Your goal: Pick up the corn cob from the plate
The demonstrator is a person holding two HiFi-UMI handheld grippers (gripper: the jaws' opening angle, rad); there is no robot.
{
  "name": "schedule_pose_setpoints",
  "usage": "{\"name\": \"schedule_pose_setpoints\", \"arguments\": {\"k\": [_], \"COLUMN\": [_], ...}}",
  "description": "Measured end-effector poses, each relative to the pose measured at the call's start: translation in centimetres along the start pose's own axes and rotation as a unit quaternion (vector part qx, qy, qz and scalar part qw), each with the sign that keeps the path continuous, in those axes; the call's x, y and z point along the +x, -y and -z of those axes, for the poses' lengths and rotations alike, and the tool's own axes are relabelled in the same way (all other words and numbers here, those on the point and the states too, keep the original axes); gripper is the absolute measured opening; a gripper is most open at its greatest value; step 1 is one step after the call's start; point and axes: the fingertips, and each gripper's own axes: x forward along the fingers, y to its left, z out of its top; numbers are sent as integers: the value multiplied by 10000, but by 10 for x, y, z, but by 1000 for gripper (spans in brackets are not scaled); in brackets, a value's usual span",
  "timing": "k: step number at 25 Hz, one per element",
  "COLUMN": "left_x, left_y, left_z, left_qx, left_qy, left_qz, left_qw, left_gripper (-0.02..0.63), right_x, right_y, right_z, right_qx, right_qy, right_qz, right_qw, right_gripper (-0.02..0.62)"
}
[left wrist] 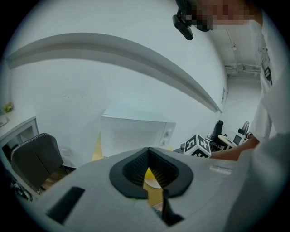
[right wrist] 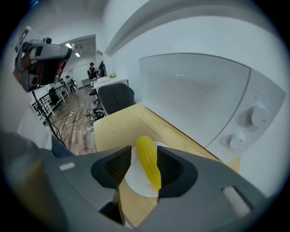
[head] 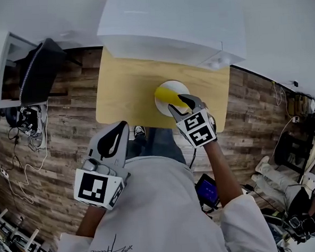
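The yellow corn cob (right wrist: 147, 159) lies alone across a round white plate (right wrist: 135, 180), one end reaching over its rim. The plate sits on the wooden tabletop (head: 128, 92), right of the middle and near the front edge. The right gripper (head: 179, 104) reaches down over the plate with its jaws spread, the cob between them; the left pad stands clear of it, so there is no grip. A white countertop oven (head: 172, 26) with two knobs stands along the far edge. The left gripper (head: 118, 131) hangs off the near left corner, jaws together and empty.
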Motion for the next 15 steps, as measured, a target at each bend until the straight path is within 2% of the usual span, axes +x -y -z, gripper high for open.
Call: {"name": "schedule_pose_setpoints", "arguments": {"k": [9, 15], "left_x": [1, 2], "left_y": [0, 1], "left_z": [4, 4], "left_qx": [-58, -68], "left_qy": [-65, -64], "left_qz": [-79, -92], "left_qw": [9999, 9999], "left_gripper": [-6, -6], "right_x": [21, 36], "right_y": [6, 5], "right_z": [14, 22], "right_qx": [-310, -705], "right_qy": [-422, -729], "right_qz": [-77, -127], "right_qw": [9986, 9948], "right_gripper": [210, 220]}}
